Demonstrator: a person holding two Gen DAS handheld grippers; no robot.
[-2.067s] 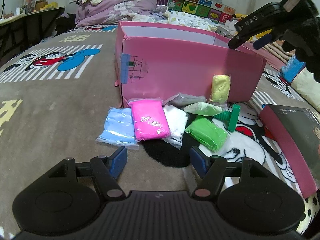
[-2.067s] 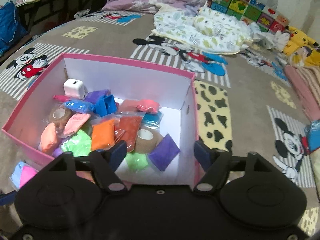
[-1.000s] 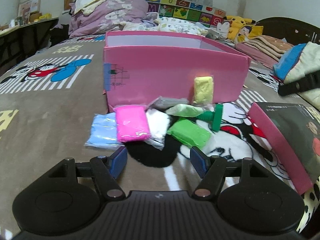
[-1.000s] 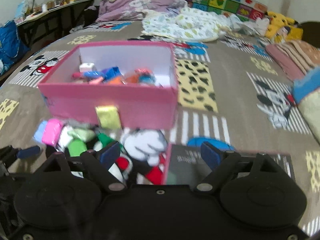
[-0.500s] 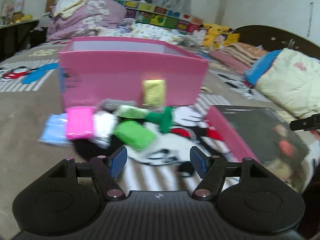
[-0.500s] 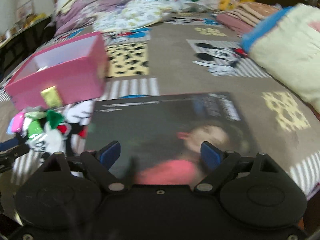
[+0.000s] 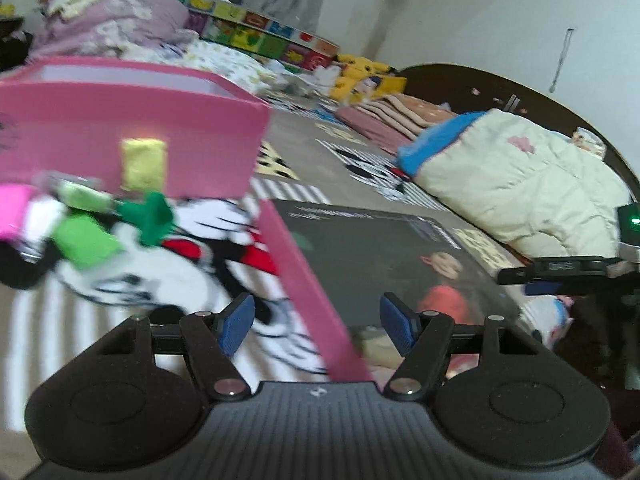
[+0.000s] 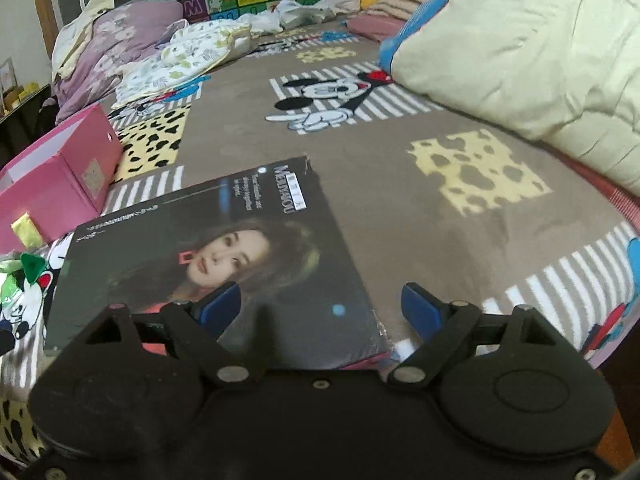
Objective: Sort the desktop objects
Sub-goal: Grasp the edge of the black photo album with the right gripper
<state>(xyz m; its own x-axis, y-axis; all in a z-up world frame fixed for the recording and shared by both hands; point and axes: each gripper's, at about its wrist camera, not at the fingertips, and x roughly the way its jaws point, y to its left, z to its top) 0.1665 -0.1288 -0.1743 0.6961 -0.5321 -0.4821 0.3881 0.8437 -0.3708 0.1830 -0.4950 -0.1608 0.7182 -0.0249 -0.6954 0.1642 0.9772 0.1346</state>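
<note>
Through the left wrist camera I see my left gripper (image 7: 317, 318) released, its blue-padded fingers (image 7: 236, 322) spread wide with nothing between them. It hangs over the near corner of the flat box lid with a pink rim and a dark printed portrait on top (image 7: 384, 256), the pink edge running straight up between the fingers. Beyond that, to the left, stands the tall pink cardboard box (image 7: 132, 136) on the brown cartoon-print blanket (image 7: 320, 160). A yellow clay packet (image 7: 143, 164) leans against the box's front wall. At its foot lies a loose cluster, somewhat blurred: a bright pink clay packet (image 7: 14, 216), a lime green clay packet (image 7: 86, 240), a pale green packet (image 7: 82, 198) and a dark green plastic tool (image 7: 150, 216). At the right edge my right gripper (image 7: 560, 274) shows just beside the lid's far side.

Through the right wrist camera, my right gripper (image 8: 321, 310) is likewise released, holding nothing, its fingers (image 8: 422, 312) straddling the lid's near right corner (image 8: 224, 264). The lid lies flat on the blanket (image 8: 400, 160). The pink box (image 8: 60, 172) sits at far left with the yellow packet (image 8: 27, 230) against it and the green tool (image 8: 31, 265) just below. A cream quilt with blue trim (image 8: 520, 40) is bunched at upper right.
</note>
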